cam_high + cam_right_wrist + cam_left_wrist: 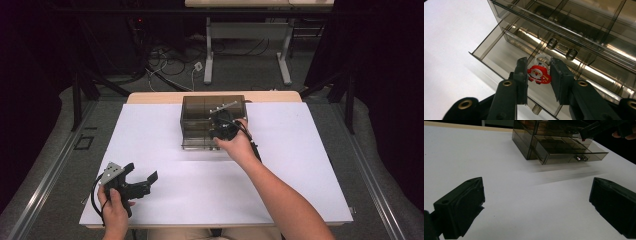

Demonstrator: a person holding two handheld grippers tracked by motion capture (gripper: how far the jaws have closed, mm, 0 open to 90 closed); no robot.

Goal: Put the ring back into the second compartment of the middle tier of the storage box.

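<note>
**Santa charm poised over the open drawer**

Placement is the step in hand, as I judge it. My right gripper (539, 75) sits at the centre of the right gripper view, its two black jaws pinching a small red-and-white Santa-shaped charm with a clear plastic ring (538, 74). The charm hangs between the jaws just above the pulled-out lower drawer (499, 56) of the smoky translucent plastic drawer cabinet (200, 120), which stands at the upper middle of the high view on the white table top (150, 200). I cannot tell whether the charm already touches the drawer floor.

Next, I think, the jaws need to part so the charm drops into the compartment below, then the gripper must lift straight back out. The thin divider walls (537, 47) run close beside the jaws, and the upper drawer with its two round silvery knobs (571, 53) overhangs just behind, so a careless withdrawal could knock either.

My left gripper (142, 180) rests at the lower left of the high view, well apart from the cabinet, with its jaws spread wide and nothing between them. In the left gripper view the open drawer's front knob (581, 158) faces it across bare table.
</note>
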